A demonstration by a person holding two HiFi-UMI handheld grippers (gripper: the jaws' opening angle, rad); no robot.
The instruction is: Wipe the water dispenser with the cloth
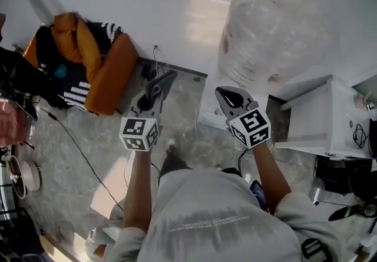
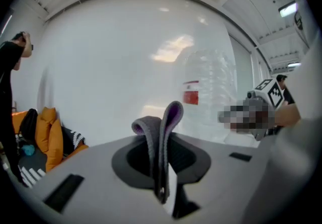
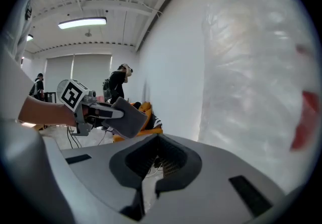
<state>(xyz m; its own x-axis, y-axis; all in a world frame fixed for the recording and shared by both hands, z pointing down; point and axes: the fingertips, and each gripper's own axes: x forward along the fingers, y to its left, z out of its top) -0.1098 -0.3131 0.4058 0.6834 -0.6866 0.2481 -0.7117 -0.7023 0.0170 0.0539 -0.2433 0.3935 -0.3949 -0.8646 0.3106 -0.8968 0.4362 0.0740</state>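
Cloth (image 2: 160,132) in left gripper (image 2: 161,177), mottled floor (image 1: 109,134) (cable (image 1: 82,158))

No legible text; red label (image 2: 190,92) on water dispenser bottle (image 2: 217,74) unreadable.

The cloth (image 2: 160,132) is thick, soft grey fabric with a lilac inner face. The left tongs (image 2: 160,167) and right tongs (image 3: 151,167) are smooth matt grey plastic, with darker, finely textured pads (image 3: 136,160). The water bottle (image 1: 277,25) is clear, ribbed plastic with a glossy sheen. The dispenser (image 1: 318,116) has a smooth white casing. The floor (image 1: 88,137) looks like polished grey marbled stone. An orange jacket (image 1: 94,60) is padded cloth.
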